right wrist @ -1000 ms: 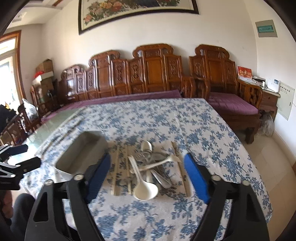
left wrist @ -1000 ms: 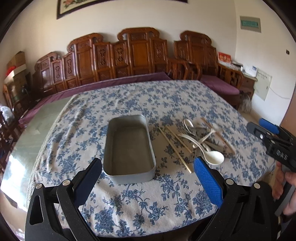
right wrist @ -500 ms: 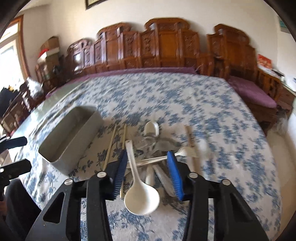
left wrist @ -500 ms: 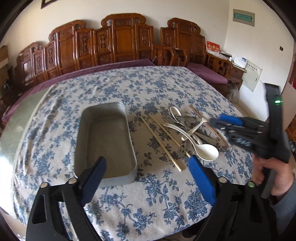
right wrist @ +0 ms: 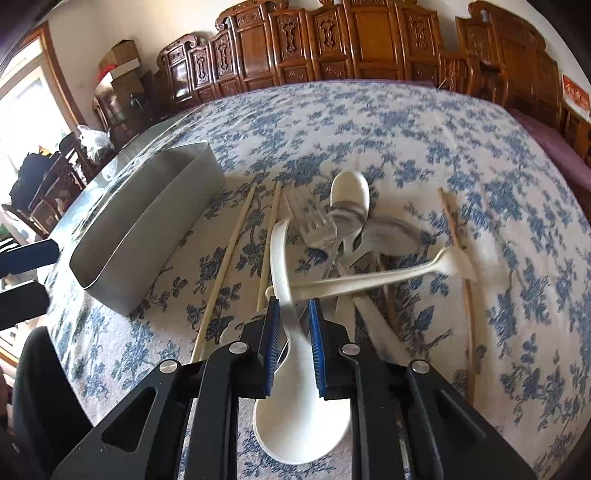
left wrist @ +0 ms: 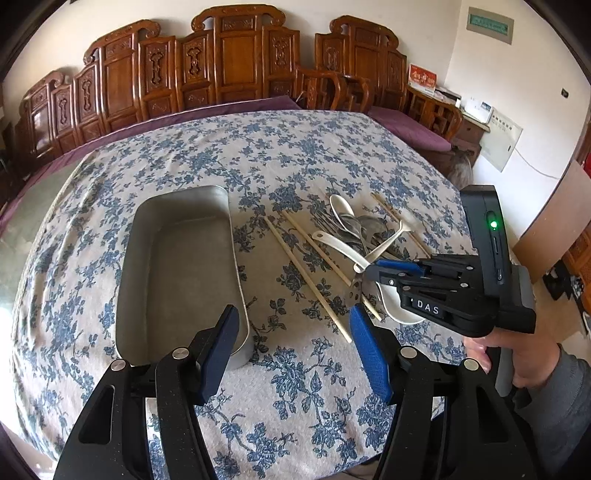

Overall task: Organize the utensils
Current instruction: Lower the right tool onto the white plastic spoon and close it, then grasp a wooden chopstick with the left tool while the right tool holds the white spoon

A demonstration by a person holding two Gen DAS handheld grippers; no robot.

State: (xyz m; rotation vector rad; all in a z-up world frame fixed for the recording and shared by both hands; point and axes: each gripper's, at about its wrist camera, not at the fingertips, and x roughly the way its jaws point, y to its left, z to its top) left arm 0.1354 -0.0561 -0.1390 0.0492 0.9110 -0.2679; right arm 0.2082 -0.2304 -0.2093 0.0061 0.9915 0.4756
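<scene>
closing in on the white spoon (right wrist: 291, 376)
right gripper (right wrist: 293, 345) fingers now narrowed around its handle, contact unclear; left gripper (left wrist: 291, 347) fingers apart as before.

**Readable Text**

Only one marking can be read. The white letters "DAS" are printed on the black side of the right gripper (left wrist: 373, 266), as seen from the left wrist view. A green plaque (left wrist: 489, 25) is mounted high on the wall and a red card (left wrist: 422, 78) is stood on a side cabinet, but the characters on both are too small to be made out.
</scene>
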